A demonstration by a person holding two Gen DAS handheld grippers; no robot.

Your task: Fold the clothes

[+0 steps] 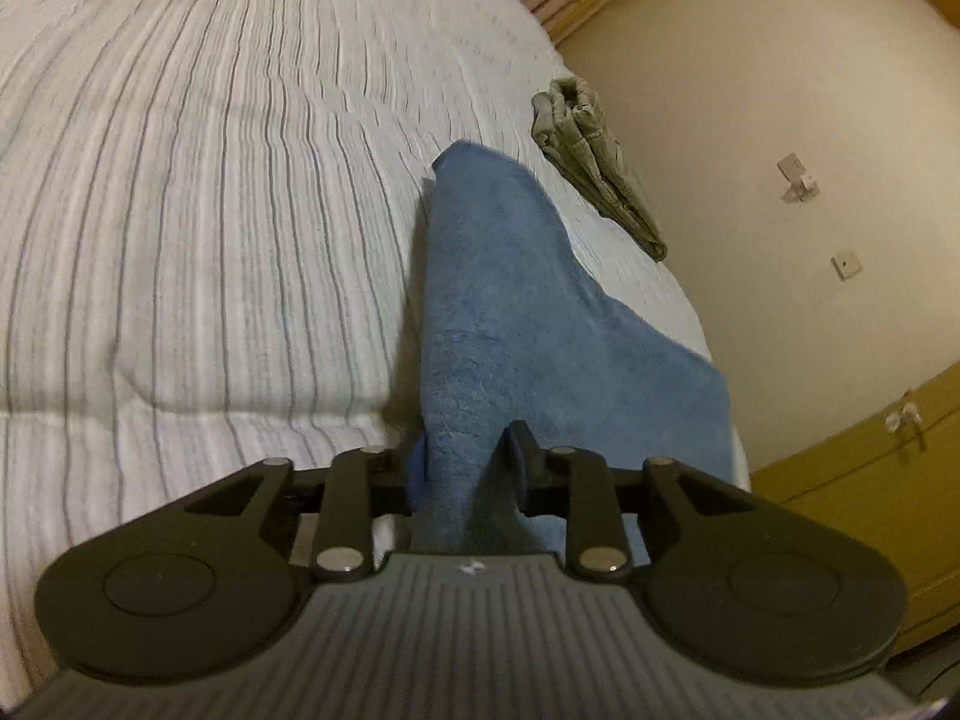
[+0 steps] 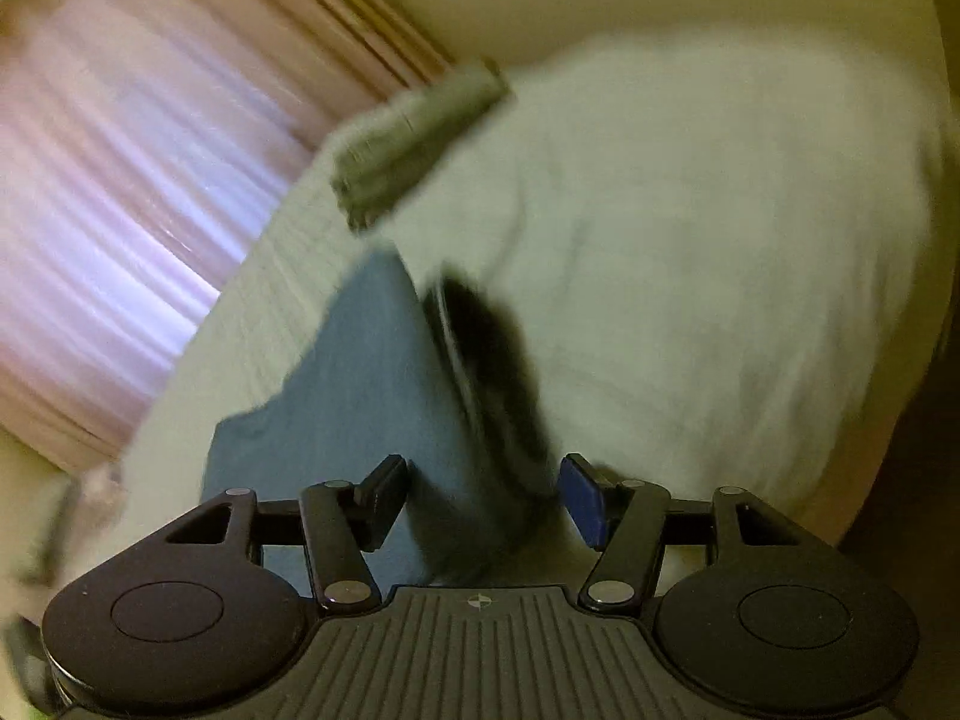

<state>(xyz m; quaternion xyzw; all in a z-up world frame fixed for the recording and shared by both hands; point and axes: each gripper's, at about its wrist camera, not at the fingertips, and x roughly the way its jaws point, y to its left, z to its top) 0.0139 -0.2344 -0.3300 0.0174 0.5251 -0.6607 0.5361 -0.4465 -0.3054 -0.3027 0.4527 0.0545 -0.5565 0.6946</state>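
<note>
A blue towel (image 1: 510, 324) lies on the striped white bed (image 1: 210, 210) near its right edge. My left gripper (image 1: 465, 468) is shut on the towel's near end, which bunches up between the fingers. In the blurred right wrist view the blue towel (image 2: 360, 396) lies below and left of my right gripper (image 2: 486, 498), whose fingers stand wide apart with nothing gripped. A dark blurred shape (image 2: 486, 360), apparently the left gripper, sits at the towel's right edge just ahead of it.
A folded olive-grey garment (image 1: 591, 162) lies at the bed's far right edge; it also shows in the right wrist view (image 2: 408, 144). A beige wall (image 1: 780, 90) with sockets and a yellow cabinet (image 1: 870, 480) stand right of the bed. Pink curtains (image 2: 120, 180) hang beyond.
</note>
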